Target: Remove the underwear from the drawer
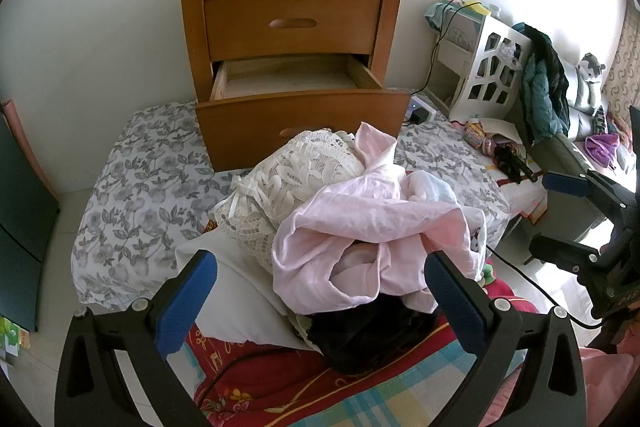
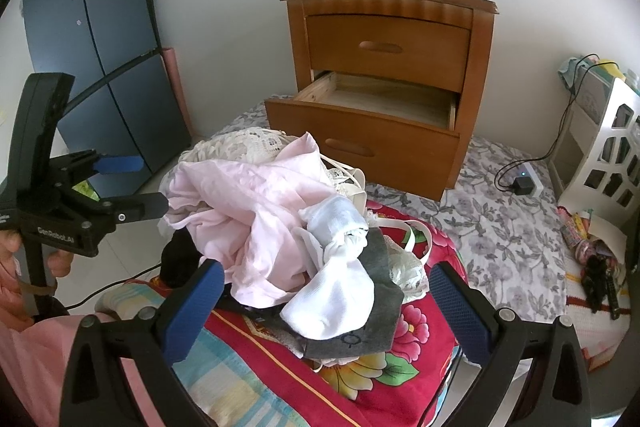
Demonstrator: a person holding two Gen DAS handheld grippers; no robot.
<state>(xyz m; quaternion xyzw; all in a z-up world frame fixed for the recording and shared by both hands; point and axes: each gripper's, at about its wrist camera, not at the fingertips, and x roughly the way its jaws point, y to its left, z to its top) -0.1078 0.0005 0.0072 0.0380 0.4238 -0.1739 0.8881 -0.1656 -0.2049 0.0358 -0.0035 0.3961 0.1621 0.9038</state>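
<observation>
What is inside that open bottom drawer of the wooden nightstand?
The open drawer shows only bare wood on its floor and side walls in both views. Its front panel hides the nearest strip of the floor, so that part cannot be checked. A clothes pile lies outside on the red blanket.

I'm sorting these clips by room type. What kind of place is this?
Most likely a lived-in bedroom: a wooden nightstand with its lower drawer pulled open, floral bedding on the floor, and a pile of underwear on a quilt.
</observation>
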